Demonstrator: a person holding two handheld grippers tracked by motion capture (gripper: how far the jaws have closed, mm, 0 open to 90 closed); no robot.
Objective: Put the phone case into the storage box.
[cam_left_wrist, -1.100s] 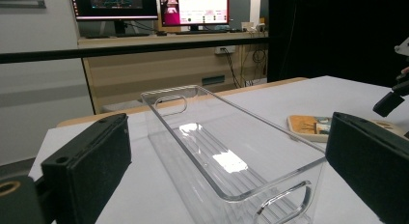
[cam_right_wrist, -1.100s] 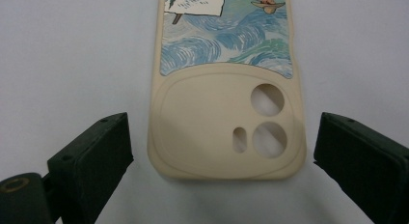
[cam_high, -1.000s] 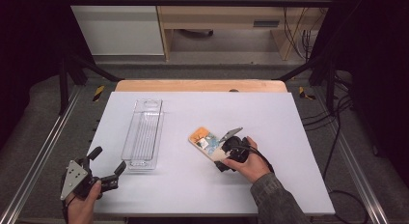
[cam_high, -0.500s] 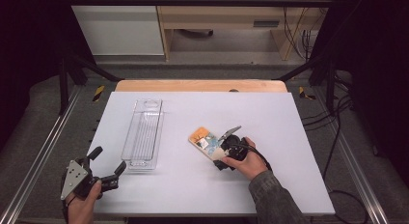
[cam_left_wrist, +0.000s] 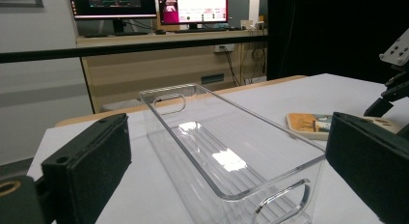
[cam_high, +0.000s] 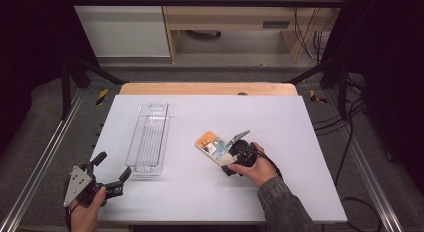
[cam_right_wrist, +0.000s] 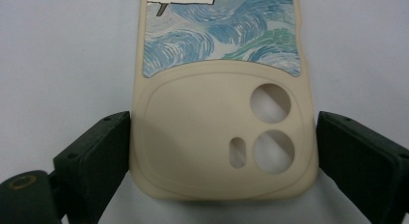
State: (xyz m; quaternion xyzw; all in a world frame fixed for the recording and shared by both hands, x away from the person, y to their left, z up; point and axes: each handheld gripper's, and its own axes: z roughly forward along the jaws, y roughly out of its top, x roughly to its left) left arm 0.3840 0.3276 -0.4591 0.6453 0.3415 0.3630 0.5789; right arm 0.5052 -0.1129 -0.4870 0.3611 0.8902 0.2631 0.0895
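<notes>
Phone case, cream with a painted wave picture, lies flat on the white table, right of the clear plastic tray. The right gripper view shows its jaws straddling the camera-hole end, left jaw touching, right jaw just clear. The left gripper rests wide open before the tray's near end.

- High view: table evenly lit from above, bright white; surroundings fall off to near black at both sides. Image soft, low detail.
- Clear tray: 2 white glare patches on its floor in the left gripper view; rim highlights sharp.
- Left gripper view: near jaws blurred, monitors behind overexposed.
- Right gripper view: phone case in focus, flat diffuse light, faint shadow under its lower edge; jaw edges soft.
</notes>
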